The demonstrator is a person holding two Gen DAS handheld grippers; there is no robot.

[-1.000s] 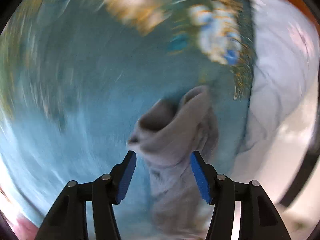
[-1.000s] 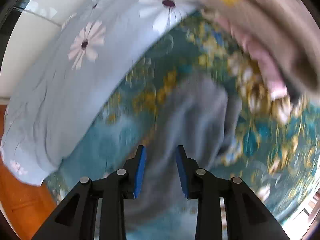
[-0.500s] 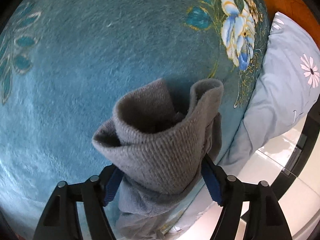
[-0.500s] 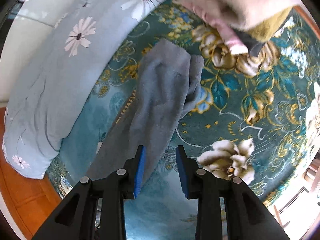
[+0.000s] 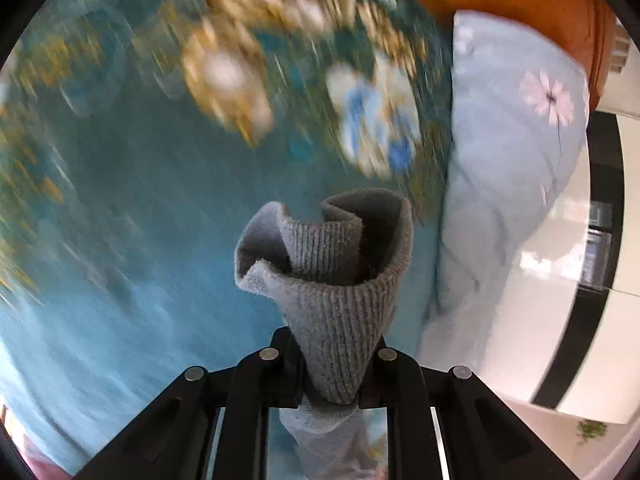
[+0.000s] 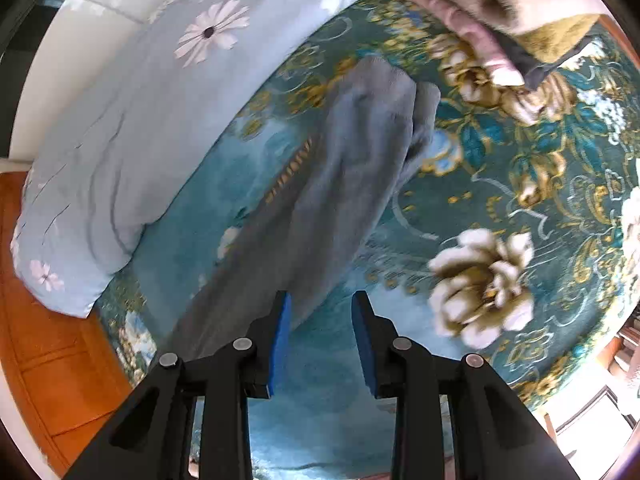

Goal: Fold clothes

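A grey knitted garment (image 5: 340, 280) bunches up out of my left gripper (image 5: 330, 364), which is shut on its ribbed edge and holds it above the teal floral blanket (image 5: 120, 220). In the right wrist view the same grey garment (image 6: 340, 168) lies stretched along the blanket (image 6: 500, 184), from far centre down toward the left finger. My right gripper (image 6: 320, 340) is open and empty, its blue pads (image 6: 282, 336) just beside the garment's near end.
A pale blue pillow with daisy print (image 5: 512, 168) lies along the blanket's edge; it also shows in the right wrist view (image 6: 140, 120). A pile of other clothes (image 6: 500, 12) sits at the far right. Orange wooden bed frame (image 6: 48, 340) borders the bed.
My left gripper has closed on the grey garment's ribbed edge and lifted it; the view is blurred by motion. My right gripper stayed open and shifted slightly along the garment.
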